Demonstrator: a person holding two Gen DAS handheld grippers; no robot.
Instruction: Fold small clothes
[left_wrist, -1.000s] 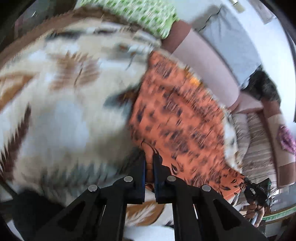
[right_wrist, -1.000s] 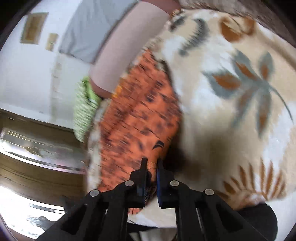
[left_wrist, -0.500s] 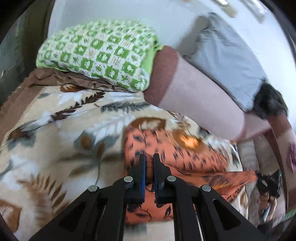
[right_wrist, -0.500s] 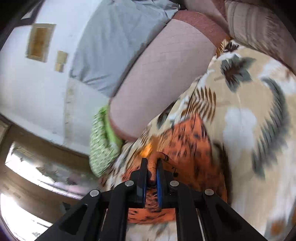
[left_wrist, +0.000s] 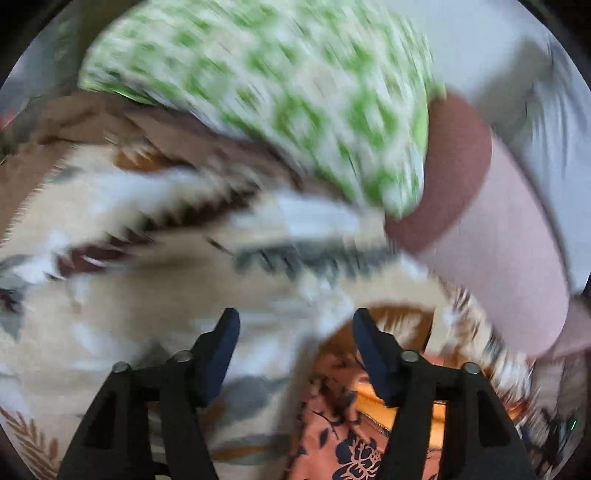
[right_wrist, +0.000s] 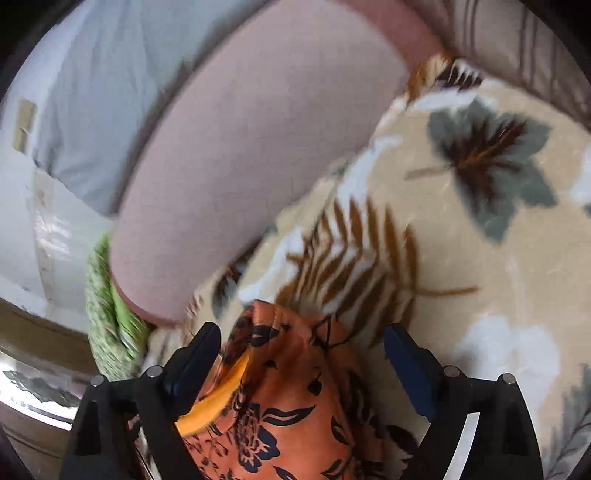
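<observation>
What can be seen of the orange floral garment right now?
The orange garment is thin printed fabric, dark flowers on orange, with a plain lighter orange inner face showing at a fold. It lies bunched on the leaf-patterned blanket. Both grippers, left gripper and right gripper, are open above it; neither grips it.

Orange garment (right_wrist: 280, 417), dark floral print, lies bunched on leaf-patterned blanket (right_wrist: 480, 258); a folded edge shows plain yellow-orange lining (right_wrist: 218, 398). Nothing grips it.
</observation>
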